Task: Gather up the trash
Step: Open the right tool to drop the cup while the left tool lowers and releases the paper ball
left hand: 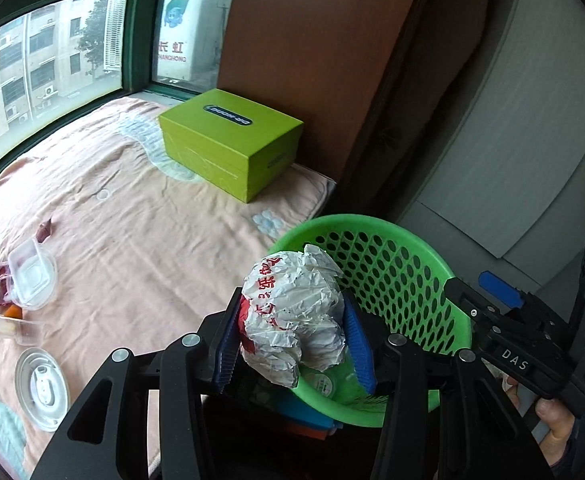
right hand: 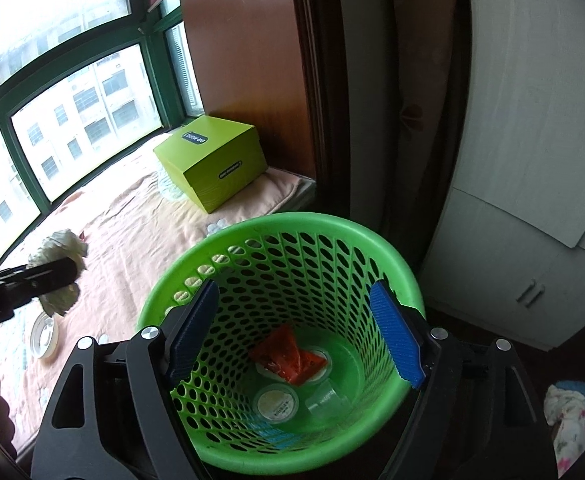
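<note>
Right gripper [right hand: 296, 334] open above green basket [right hand: 372, 240]; orange wrapper [right hand: 280, 354], lidded cup [right hand: 275, 399] inside. Left gripper [right hand: 58, 270] pinches crumpled paper [right hand: 62, 246] over bed [right hand: 140, 236].

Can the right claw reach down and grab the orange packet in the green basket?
Probably yes. The right claw is open and empty, right over the green perforated plastic basket, and nothing covers the orange plastic packet lying at the bottom.

Green perforated basket [right hand: 280, 232]; white, red-printed wrapper [left hand: 292, 316], seemingly paper.
</note>
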`<state>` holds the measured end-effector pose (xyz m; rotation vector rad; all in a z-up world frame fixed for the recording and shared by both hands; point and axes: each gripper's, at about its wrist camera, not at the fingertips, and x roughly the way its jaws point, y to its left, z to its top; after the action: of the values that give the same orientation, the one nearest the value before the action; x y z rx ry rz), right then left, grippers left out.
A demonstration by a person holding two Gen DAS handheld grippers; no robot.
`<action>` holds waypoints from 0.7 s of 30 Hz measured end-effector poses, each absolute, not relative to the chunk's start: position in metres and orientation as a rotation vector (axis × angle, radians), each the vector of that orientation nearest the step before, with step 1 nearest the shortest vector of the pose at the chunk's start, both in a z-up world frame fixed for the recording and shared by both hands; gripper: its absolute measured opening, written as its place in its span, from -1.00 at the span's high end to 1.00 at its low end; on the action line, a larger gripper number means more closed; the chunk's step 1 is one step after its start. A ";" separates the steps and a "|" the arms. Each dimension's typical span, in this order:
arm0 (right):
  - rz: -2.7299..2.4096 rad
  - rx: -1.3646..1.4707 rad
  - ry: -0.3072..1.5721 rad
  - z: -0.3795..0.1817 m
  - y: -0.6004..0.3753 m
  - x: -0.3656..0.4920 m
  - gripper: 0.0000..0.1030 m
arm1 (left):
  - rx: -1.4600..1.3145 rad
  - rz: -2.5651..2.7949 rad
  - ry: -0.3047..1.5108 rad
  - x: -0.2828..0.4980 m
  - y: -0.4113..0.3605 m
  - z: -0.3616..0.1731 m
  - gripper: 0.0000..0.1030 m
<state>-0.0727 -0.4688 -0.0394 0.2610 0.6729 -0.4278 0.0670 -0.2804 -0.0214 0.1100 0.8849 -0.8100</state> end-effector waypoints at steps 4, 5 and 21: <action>-0.441 0.249 0.667 -0.039 -0.469 -0.078 -0.50 | 0.137 -0.828 0.897 0.063 -0.295 -0.026 0.11; -0.443 0.248 0.666 -0.038 -0.470 -0.078 -0.50 | 0.141 -0.831 0.900 0.062 -0.298 -0.027 0.10; -0.465 0.280 0.653 -0.041 -0.482 -0.092 -0.51 | 0.152 -0.887 0.904 0.058 -0.333 -0.035 -0.43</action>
<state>-0.0923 -0.4817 -0.0409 0.2802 0.6529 -0.4651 0.0582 -0.3327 -0.0345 0.1520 0.9043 -0.8875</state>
